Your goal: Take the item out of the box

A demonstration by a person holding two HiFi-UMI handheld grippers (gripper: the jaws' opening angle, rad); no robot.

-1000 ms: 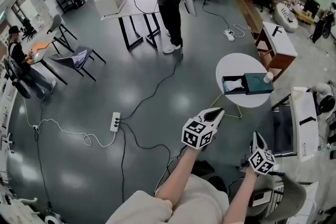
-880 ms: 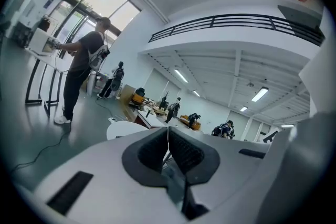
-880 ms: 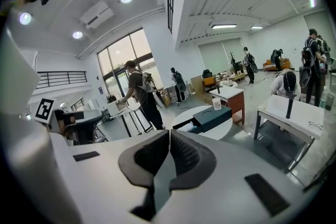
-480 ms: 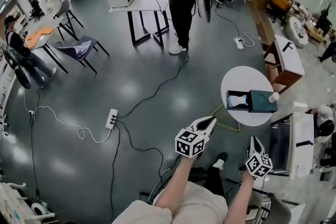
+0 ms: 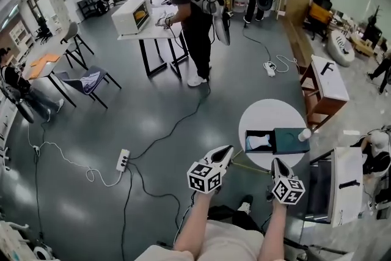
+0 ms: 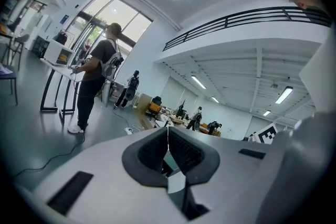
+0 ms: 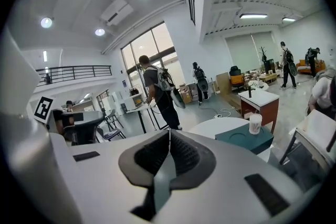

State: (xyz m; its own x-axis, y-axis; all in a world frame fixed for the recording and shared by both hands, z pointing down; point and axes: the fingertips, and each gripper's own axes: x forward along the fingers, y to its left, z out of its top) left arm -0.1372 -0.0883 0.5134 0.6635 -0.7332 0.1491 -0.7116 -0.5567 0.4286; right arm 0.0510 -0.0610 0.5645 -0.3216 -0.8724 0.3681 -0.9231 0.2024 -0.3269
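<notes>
Two claws, both clenched and empty, and far less floor to cover than a second ago.

Head view: finds the round white table (image 5: 269, 112) now just beyond the claw tips, where a second ago lay well off to the far right. Shows the dark teal cardboard box (image 5: 290, 140) lying on that table with its tray slid out to the left, and the crumpled white item (image 5: 259, 143) resting in the tray, untouched. Shows a small white cup (image 5: 303, 134) standing on the box's right end. Puts the left gripper (image 5: 226, 149) near the table's near-left edge and the right gripper (image 5: 275, 162) at its near edge, both clear of the box.

Left gripper view: confirms ribbed black pads pressed together with nothing pinched. Looks mostly past the table, toward a person in dark clothes (image 6: 94, 78) standing far off to the left; gives no sure sight of the box.

Right gripper view: again jaws clamped tight on nothing. Catches the dark teal cardboard box (image 7: 244, 139) just right of the jaws and beyond them, the small white cup (image 7: 255, 123) upright on top, and the round white table (image 7: 212, 127) underneath.

Reads as an approach nearly finished and an extraction not yet begun. Probably calls for opening one claw before reaching into the tray, perhaps with the other steadying the box.
</notes>
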